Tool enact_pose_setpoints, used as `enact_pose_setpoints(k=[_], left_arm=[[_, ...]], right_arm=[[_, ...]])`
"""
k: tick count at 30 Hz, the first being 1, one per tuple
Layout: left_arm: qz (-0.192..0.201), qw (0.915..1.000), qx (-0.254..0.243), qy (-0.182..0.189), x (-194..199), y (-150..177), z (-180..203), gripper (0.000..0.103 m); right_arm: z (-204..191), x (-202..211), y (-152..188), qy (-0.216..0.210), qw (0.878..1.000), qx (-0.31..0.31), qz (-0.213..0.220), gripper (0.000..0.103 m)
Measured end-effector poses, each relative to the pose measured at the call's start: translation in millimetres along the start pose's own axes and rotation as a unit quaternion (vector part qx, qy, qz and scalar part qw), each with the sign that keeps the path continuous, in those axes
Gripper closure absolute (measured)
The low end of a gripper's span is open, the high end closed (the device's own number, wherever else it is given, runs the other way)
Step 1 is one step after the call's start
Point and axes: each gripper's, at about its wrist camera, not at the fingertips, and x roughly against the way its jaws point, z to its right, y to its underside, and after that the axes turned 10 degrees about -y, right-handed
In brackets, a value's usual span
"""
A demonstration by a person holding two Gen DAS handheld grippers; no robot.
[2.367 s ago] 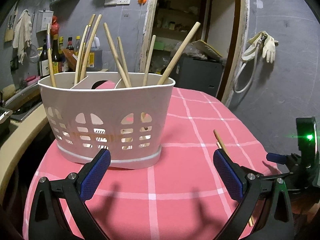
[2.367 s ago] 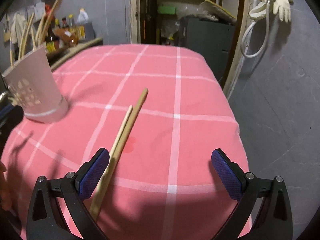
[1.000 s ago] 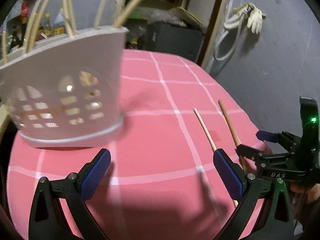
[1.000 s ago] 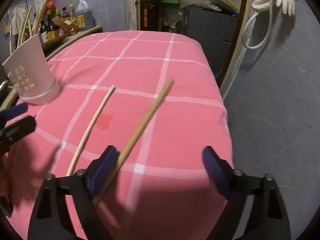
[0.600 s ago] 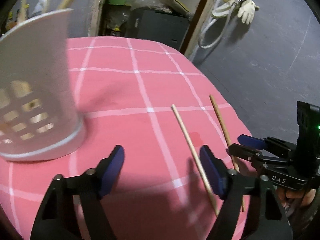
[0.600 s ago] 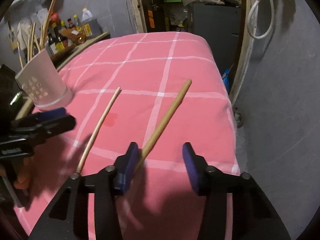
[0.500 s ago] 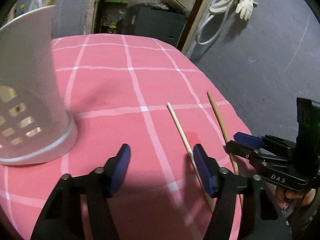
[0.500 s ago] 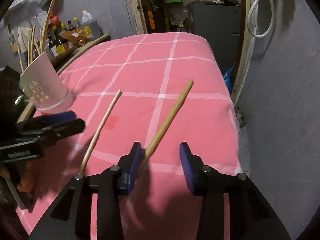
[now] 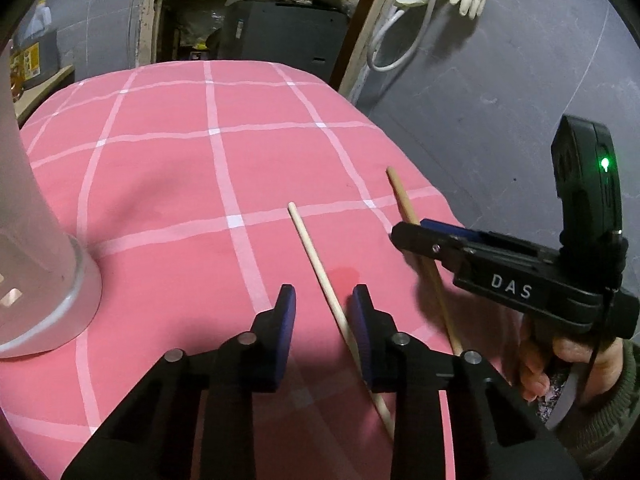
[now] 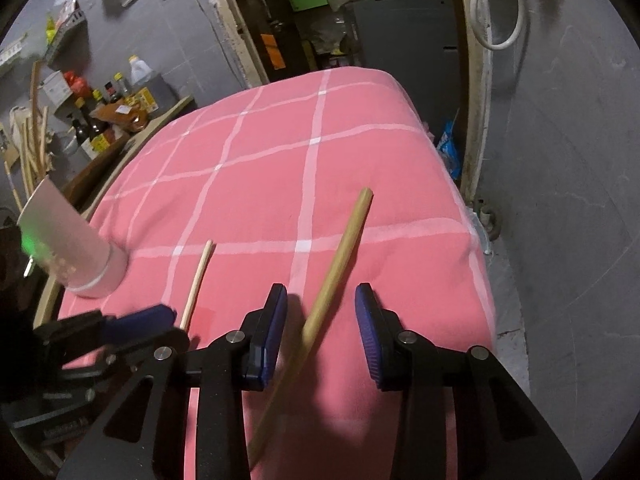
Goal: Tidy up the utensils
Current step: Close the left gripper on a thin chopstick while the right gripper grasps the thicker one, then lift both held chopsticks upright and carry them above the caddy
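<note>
Two wooden sticks lie on the pink checked tablecloth (image 9: 168, 184). A thin pale stick (image 9: 316, 268) runs between the fingers of my left gripper (image 9: 323, 312), whose jaws are partly closed around it, a gap still on the left side. A thicker stick (image 10: 340, 256) lies between the fingers of my right gripper (image 10: 321, 316), which is partly closed with gaps on both sides. The right gripper (image 9: 432, 236) also shows in the left wrist view, over the thicker stick (image 9: 404, 204). The white perforated utensil holder (image 9: 36, 264) stands at the left; in the right wrist view the holder (image 10: 68, 248) is at far left.
The table edge drops off to the grey floor (image 9: 500, 120) on the right. A counter with bottles (image 10: 112, 120) stands behind the holder. A doorway with a dark cabinet (image 9: 280, 36) lies beyond the table's far end.
Both grippers have narrowed from wide open. The left one swung right from the holder onto the thin stick. The right one settled over the thick stick.
</note>
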Motion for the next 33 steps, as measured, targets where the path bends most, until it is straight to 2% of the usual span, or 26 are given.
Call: enact_pose_setpoints(k=[3, 5, 7, 13, 18, 25, 30, 33], left_arm=[[0.0, 0.9999, -0.009, -0.012, -5.3, -2.5, 5.2, 0.079], [0.001, 0.9998, -0.012, -0.018, -7.4, -2.8, 7.4, 0.08], [0.001, 0.9997, -0.013, -0.021, -9.3, -3.0, 8.4, 0.081], [-0.007, 0.9998, -0.012, -0.017, -12.2, -4.6, 11.3, 0.095], [-0.017, 0.9998, -0.007, -0.009, -15.0, -8.5, 11.3, 0.097], [-0.017, 0.9995, -0.001, -0.027, -6.9, -4.2, 9.4, 0.101], [-0.004, 0.9995, 0.01, -0.029, 7.4, 0.4, 1.8, 0.101], [0.022, 0.9991, 0.024, -0.028, 21.3, 2.8, -5.5, 0.101]], right_arm=[[-6.3, -5.0, -2.3, 0.022, 1.0, 0.02, -0.01, 0.07], [-8.0, -6.7, -3.1, 0.033, 0.999, 0.027, -0.012, 0.075], [-6.6, -6.7, -3.0, 0.034, 0.999, 0.025, -0.012, 0.087], [2.5, -3.8, -4.4, 0.005, 1.0, -0.004, -0.011, 0.091], [6.4, -2.9, -7.2, -0.003, 1.0, -0.013, -0.02, 0.097], [7.7, 5.5, 1.1, -0.032, 0.999, -0.037, -0.005, 0.098], [-5.2, 18.1, 12.4, -0.069, 0.997, -0.034, 0.013, 0.098], [-18.2, 30.2, 17.5, -0.088, 0.995, -0.015, 0.047, 0.098]])
